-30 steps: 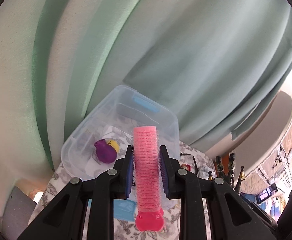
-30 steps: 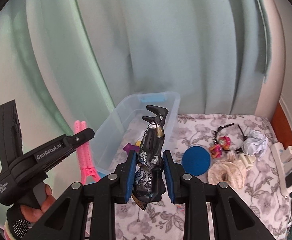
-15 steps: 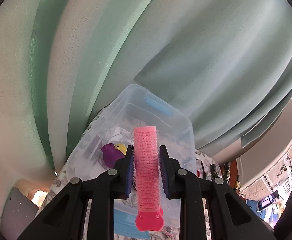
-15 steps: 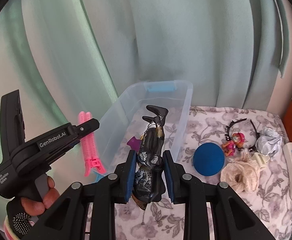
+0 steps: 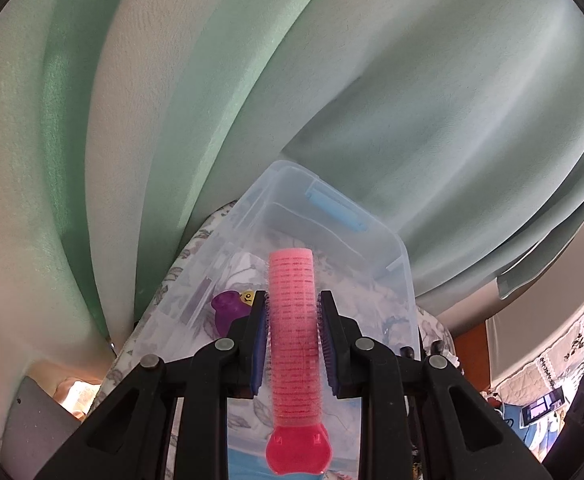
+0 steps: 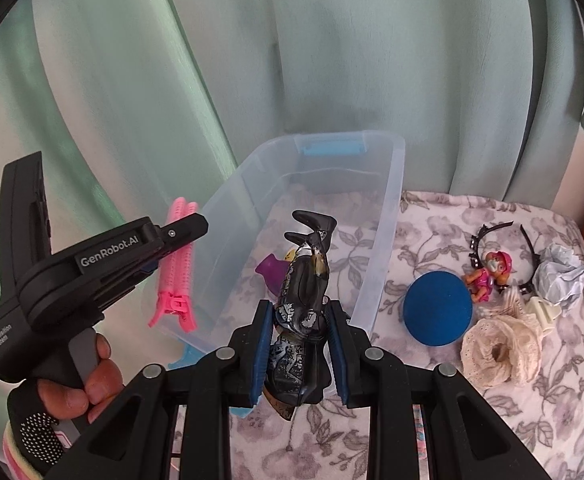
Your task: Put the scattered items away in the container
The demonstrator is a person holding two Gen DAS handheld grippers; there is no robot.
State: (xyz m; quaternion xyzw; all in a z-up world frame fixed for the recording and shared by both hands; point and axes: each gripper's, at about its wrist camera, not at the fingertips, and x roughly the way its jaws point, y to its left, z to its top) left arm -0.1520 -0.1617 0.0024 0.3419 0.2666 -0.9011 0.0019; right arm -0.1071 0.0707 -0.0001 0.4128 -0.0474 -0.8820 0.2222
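**Both claws loaded, at the container**

Left gripper: pads clamped on a pink hair roller, which stands lengthwise between them, its clip end toward the camera. Clear plastic container lies just ahead of and below the tips; a purple toy sits inside, left of the roller.

Right gripper: narrow, closed on a black patterned item, possibly a doll's boots; hard to tell. The container's near wall sits just ahead. Right of this claw, on the floral cloth: blue ball, pink figure, lace scrunchie.
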